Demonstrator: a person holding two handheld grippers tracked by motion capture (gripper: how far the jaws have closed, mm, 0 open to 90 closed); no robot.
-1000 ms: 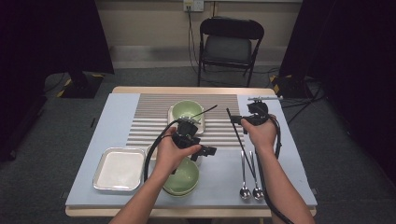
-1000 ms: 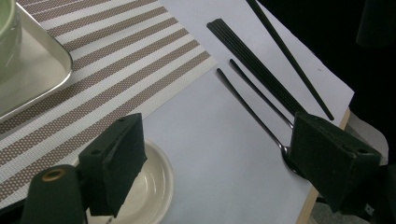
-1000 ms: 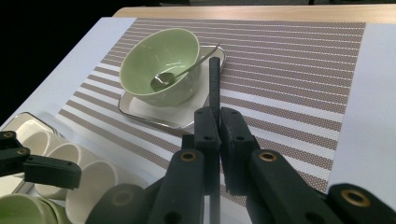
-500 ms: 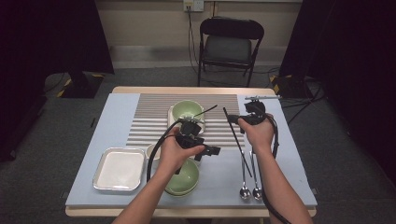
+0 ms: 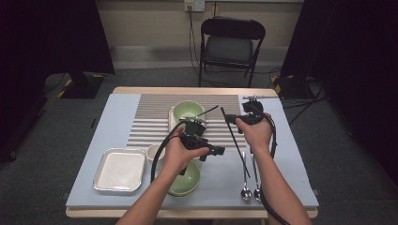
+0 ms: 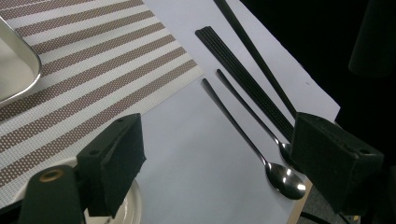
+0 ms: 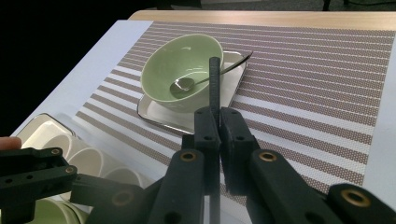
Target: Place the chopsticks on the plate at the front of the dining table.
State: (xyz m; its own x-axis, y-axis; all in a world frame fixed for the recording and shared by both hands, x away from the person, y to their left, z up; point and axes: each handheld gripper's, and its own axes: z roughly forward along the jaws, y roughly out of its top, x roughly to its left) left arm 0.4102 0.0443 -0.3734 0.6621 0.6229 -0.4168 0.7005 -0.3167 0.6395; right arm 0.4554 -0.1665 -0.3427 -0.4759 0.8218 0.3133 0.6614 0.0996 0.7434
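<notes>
So the right hand-held gripper has its jaws squeezed together on a single black chopstick; in the right gripper view the stick pokes straight up toward 12 o'clock from between the pads. From the high view it hangs slanted, top end up by the gripper and lower end trailing off toward 5 o'clock over the blue surface.

The left hand-held gripper has its jaws wide apart with nothing between them, hovering above the stacked green bowls near the front edge.

Going outward: at 6 o'clock from the right gripper, two metal spoons lie side by side, and the left gripper view shows more black chopsticks lying right next to them. At 9 o'clock from the right gripper there's a green bowl with a spoon in it, sitting on a square white plate on the striped mat. Further left, a white cup sits just beside a metal tray.
</notes>
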